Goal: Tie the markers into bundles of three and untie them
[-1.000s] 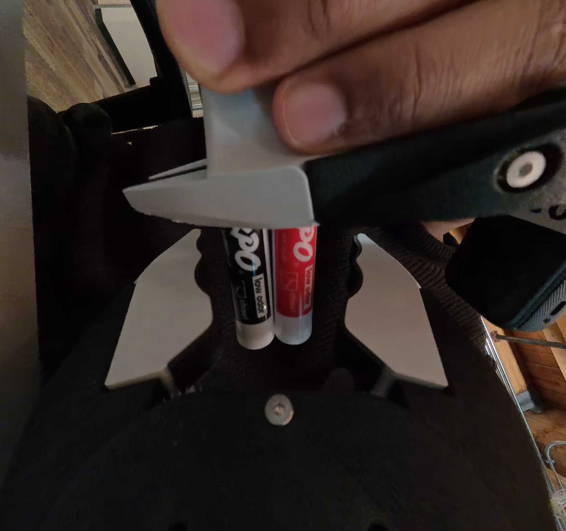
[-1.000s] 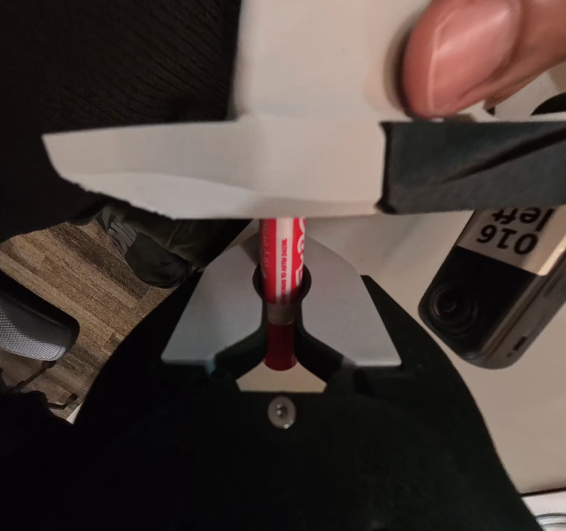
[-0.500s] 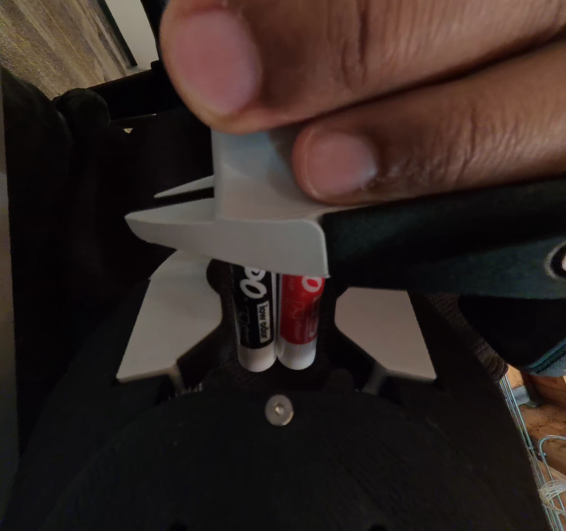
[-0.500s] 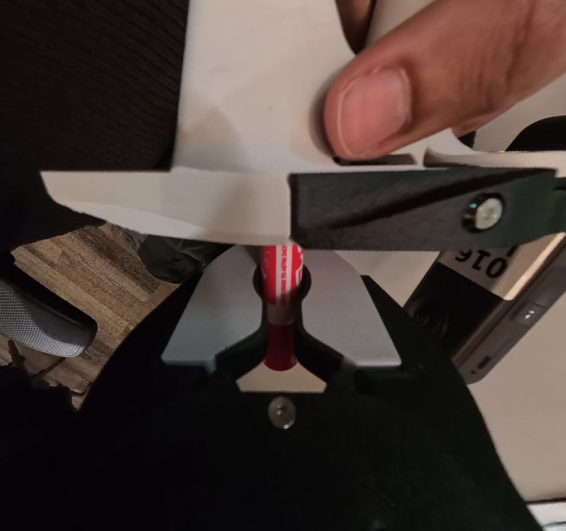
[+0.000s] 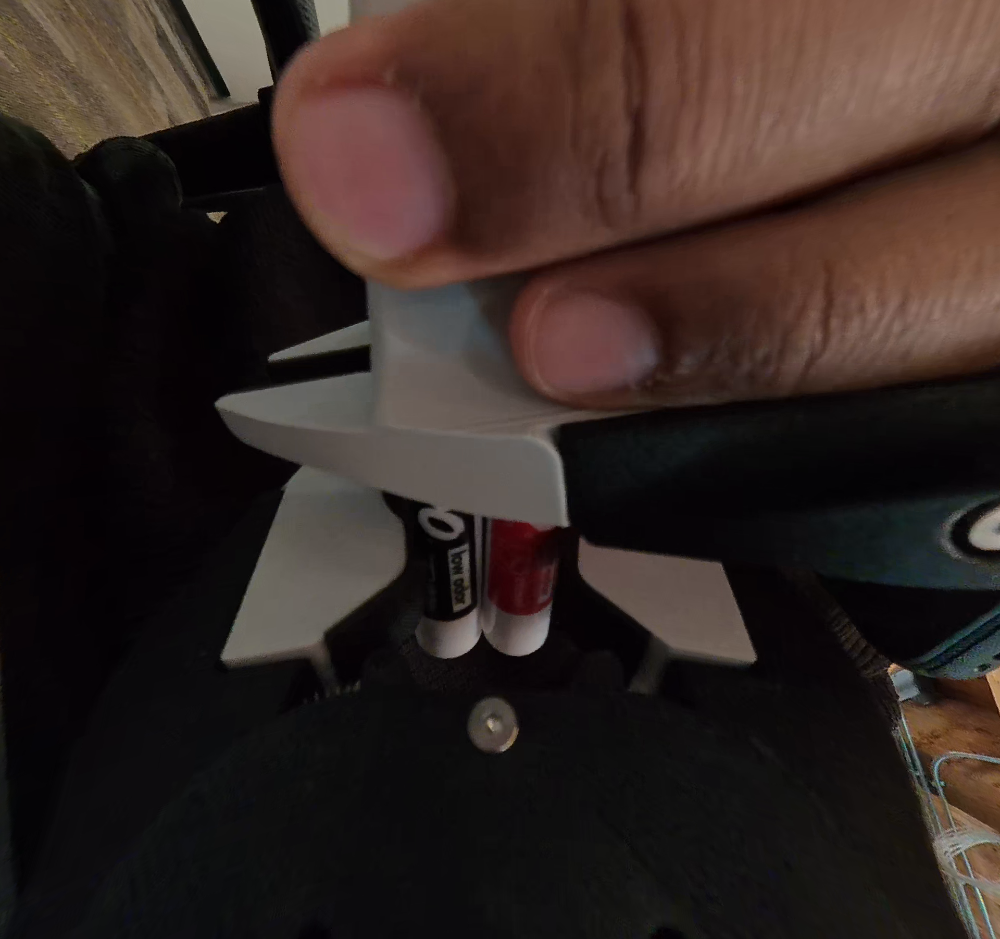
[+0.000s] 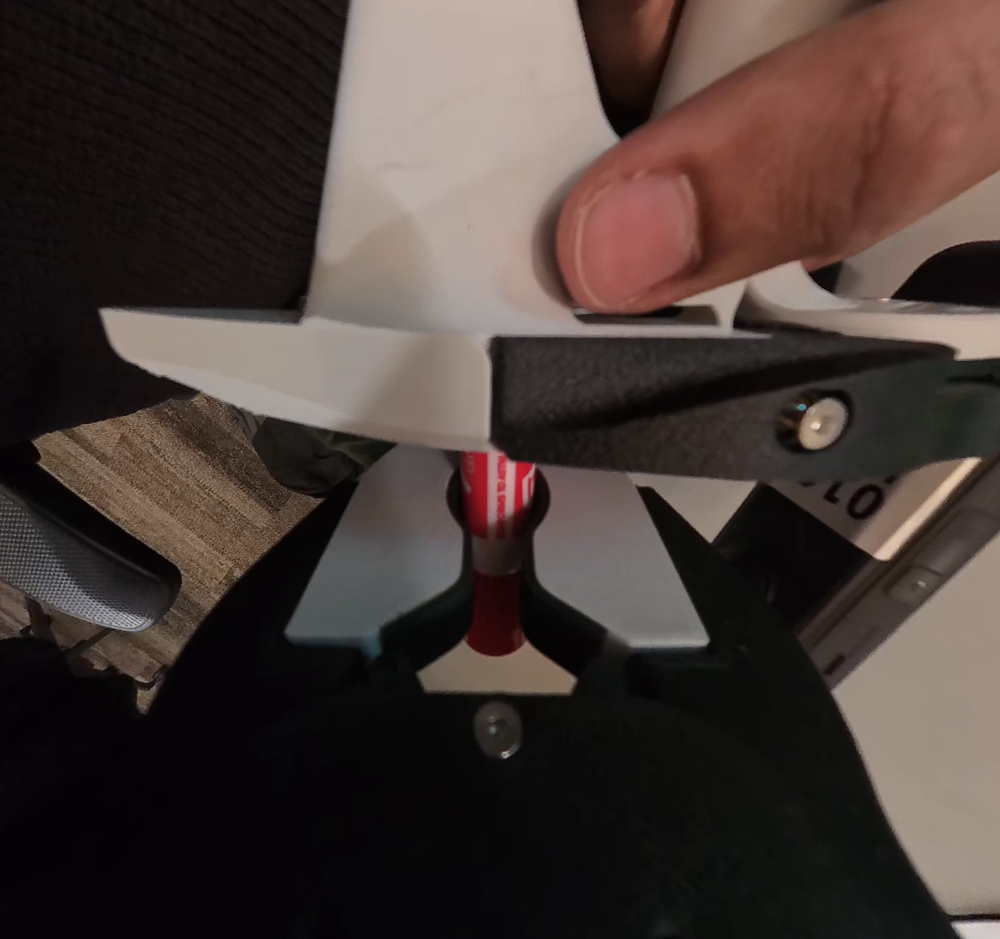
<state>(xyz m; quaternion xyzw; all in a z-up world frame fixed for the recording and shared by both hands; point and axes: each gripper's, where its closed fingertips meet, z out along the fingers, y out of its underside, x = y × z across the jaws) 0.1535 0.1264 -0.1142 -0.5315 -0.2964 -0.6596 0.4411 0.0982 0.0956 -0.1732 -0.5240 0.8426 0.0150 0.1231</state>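
Observation:
In the left wrist view, my left gripper (image 5: 487, 534) is shut on a black marker (image 5: 446, 583) and a red marker (image 5: 519, 583), side by side, white ends towards the camera. Their far ends are hidden behind my right gripper's grey-and-black body (image 5: 433, 453), which a person's hand (image 5: 649, 155) holds. In the right wrist view, my right gripper (image 6: 498, 485) is shut on the red marker (image 6: 495, 507); its red end (image 6: 493, 615) points at the camera. The left gripper's white-and-black body (image 6: 379, 371) faces it very closely, with a thumb (image 6: 633, 241) on it.
Wood-look floor (image 6: 162, 480) and a grey chair part (image 6: 65, 561) lie below left. Black fabric (image 6: 162, 101) fills the upper left. A camera (image 6: 866, 534) hangs on the facing gripper over a white surface (image 6: 920, 750). A wire basket (image 5: 963, 805) stands at the right. The gap from one gripper's tips to the other's is roughly 8 cm.
The two grippers have come closer together, so less of the markers shows. My left gripper's fingers have closed in onto the two markers. The right gripper's hold on the red marker is unchanged.

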